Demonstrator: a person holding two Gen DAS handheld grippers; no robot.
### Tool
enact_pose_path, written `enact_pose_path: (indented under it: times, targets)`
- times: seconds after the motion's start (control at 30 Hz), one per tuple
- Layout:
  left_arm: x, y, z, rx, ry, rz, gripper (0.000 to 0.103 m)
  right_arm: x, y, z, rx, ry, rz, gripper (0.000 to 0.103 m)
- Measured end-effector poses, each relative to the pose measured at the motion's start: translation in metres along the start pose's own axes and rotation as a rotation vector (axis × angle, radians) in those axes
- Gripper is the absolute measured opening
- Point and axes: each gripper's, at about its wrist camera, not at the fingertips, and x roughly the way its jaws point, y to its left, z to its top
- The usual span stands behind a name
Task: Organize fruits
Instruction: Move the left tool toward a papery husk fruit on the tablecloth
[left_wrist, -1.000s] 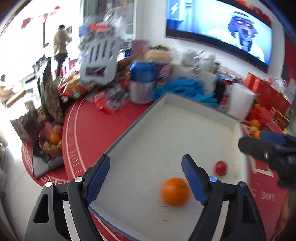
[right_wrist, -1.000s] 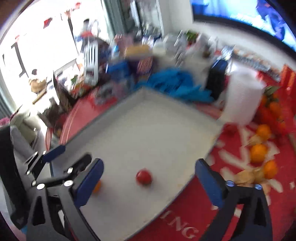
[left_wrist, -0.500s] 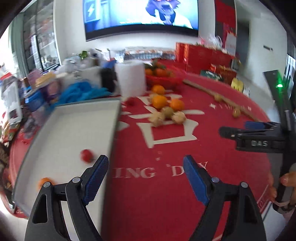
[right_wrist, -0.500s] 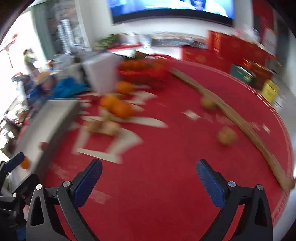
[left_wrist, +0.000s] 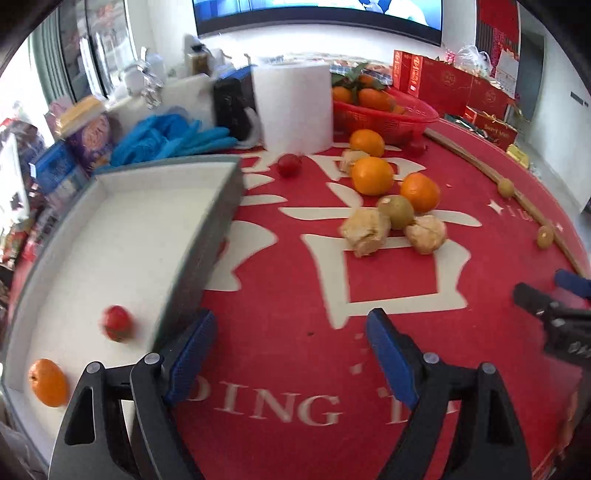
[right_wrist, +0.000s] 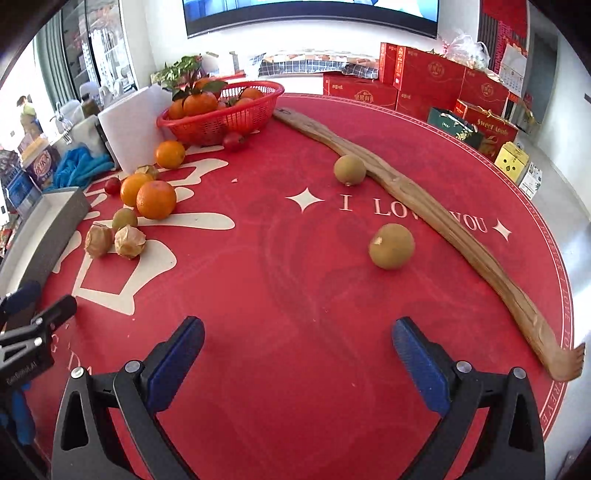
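Observation:
A grey tray (left_wrist: 218, 225) on the red table holds an orange (left_wrist: 48, 382) and a small red fruit (left_wrist: 117, 323). Loose fruit lies beside it: oranges (left_wrist: 371, 175), a green-brown fruit (left_wrist: 396, 211) and two papery husked fruits (left_wrist: 365, 231). My left gripper (left_wrist: 291, 354) is open and empty over the cloth, just right of the tray's near corner. My right gripper (right_wrist: 297, 354) is open and empty above the table. Two brown round fruits (right_wrist: 391, 245) (right_wrist: 349, 169) lie ahead of it. The fruit cluster (right_wrist: 155, 199) lies far left.
A red basket (right_wrist: 225, 110) of oranges stands at the back. A long wooden stick (right_wrist: 436, 206) crosses the table's right side. A white paper roll (left_wrist: 293, 107), blue gloves (left_wrist: 170, 134) and boxes crowd the back left. The table edge curves at right.
Both grippers have swung right, away from the tray's inside toward the open red cloth and the loose fruit. Both have stayed open and empty.

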Motion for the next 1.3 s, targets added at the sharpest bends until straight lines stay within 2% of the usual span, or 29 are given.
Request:
enact_pose_path:
  times: [0.17,1.3]
  targets:
    - [0.0058,-0.0055,0.0022,-0.026,0.001,0.016,0.103,0.0040,0.0027,0.0003,-0.003,-0.006,-0.010,0.102]
    - [0.0064,-0.0061,0.0039,-0.025,0.004,0.019,0.103,0.0054,0.0043,0.0033,0.008,-0.011,-0.015,0.102]
